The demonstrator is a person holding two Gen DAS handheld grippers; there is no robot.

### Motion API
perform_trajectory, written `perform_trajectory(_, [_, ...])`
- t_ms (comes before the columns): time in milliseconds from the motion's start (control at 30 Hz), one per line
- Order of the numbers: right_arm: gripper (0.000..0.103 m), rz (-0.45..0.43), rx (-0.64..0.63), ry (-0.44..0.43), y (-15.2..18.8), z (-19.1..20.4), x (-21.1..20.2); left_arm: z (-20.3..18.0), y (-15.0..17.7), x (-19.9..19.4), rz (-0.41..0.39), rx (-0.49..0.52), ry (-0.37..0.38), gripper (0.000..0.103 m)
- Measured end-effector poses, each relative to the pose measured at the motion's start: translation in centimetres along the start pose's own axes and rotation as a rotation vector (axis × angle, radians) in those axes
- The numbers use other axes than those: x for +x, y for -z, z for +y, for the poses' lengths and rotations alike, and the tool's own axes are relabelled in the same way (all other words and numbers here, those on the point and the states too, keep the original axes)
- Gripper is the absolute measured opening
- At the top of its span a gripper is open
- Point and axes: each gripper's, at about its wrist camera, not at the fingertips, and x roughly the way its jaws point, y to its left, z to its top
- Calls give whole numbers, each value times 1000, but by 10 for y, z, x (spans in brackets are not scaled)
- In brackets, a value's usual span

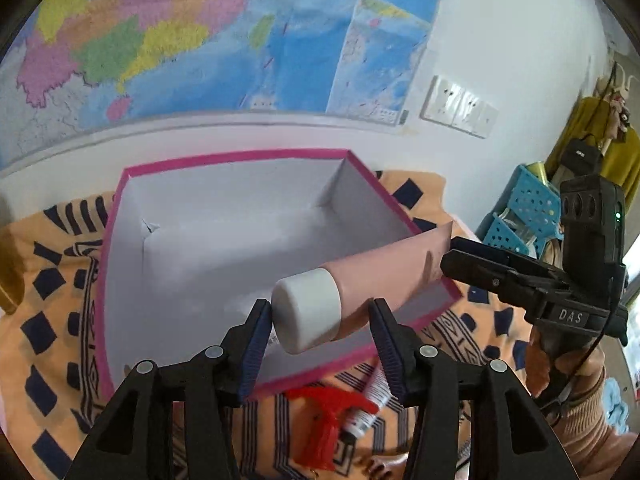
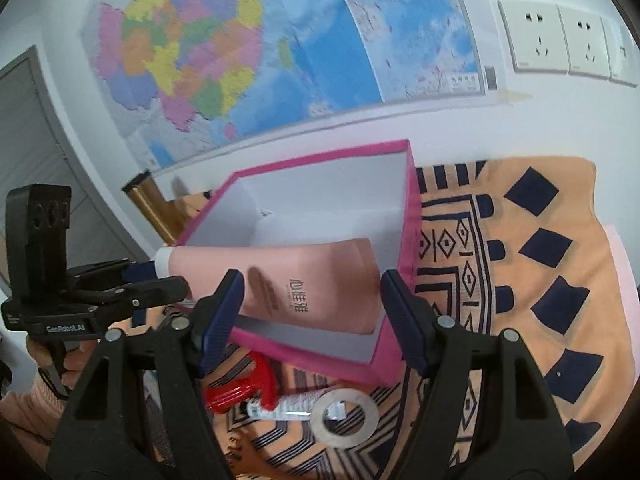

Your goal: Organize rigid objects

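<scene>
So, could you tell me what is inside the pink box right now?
The box shows only bare white walls and floor. The pink tube hangs over its near corner and covers part of the floor, so that patch cannot be checked.
</scene>
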Motion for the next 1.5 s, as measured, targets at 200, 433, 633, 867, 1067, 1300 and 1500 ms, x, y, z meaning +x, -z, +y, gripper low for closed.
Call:
perform_trajectory(200, [72, 52, -5, 2, -1, -1, 20, 12, -5, 31, 75, -29, 32, 48])
perform_trajectory(433, [72, 26, -109, 70, 2, 24, 18, 9, 4, 38, 72, -12, -17, 48])
perform_trajectory(633, [72, 3, -151, -13, 18, 31, -9, -2, 28, -11, -68, 65, -48, 50])
perform_trajectory(867, [72, 70, -204, -115, 49, 49, -11, -6, 67, -40, -103, 52, 5, 51])
perform_trajectory(1067, [59, 216, -229, -123, 76, 60, 31, -4, 98, -25, -28, 26, -16, 51])
perform_trajectory(1300, [49, 305, -228, -73, 92, 58, 69, 2, 121, -3, 47, 7, -38, 50])
perform_trajectory(1500, [42, 330, -232, -57, 100, 59, 80, 0, 127, 7, 69, 19, -40, 50])
